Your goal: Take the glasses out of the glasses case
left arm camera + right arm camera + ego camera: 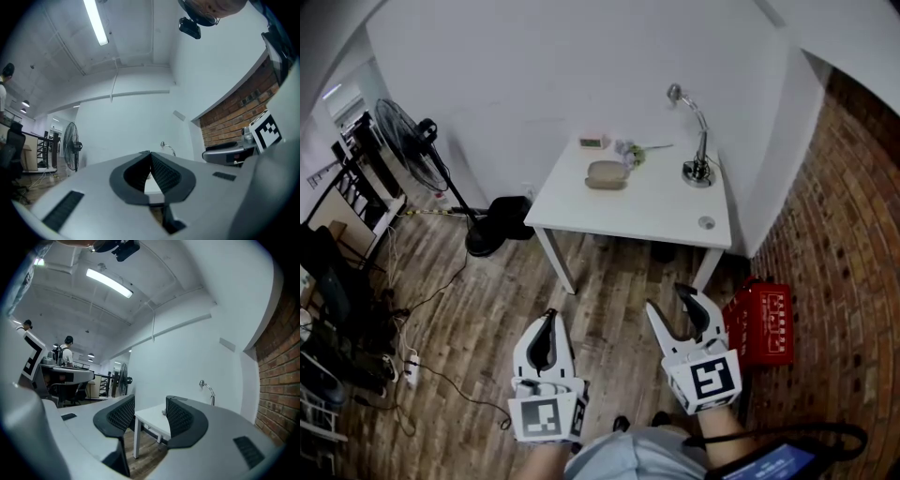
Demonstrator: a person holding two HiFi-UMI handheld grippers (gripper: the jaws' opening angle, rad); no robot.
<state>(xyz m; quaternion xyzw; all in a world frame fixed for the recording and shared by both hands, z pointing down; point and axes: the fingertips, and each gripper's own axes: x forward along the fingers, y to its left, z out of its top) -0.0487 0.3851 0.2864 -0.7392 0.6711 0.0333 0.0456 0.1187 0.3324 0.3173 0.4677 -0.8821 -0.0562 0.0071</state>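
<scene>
A beige glasses case (pixel 607 174) lies shut on the white table (pixel 656 206), near its far left part; no glasses show. Both grippers hang over the wooden floor well in front of the table, far from the case. My left gripper (pixel 549 317) is shut, its ribbed pads (pixel 159 169) meeting with nothing between them. My right gripper (pixel 668 299) stands open and empty, the table's corner (pixel 152 420) showing through the gap between its jaws.
On the table stand a silver desk lamp (pixel 697 141), a small box (pixel 592 142), a crumpled item (pixel 628 153) and a round disc (pixel 706 223). A standing fan (pixel 422 150) and cables sit left of the table, a red crate (pixel 762 322) right by the brick wall.
</scene>
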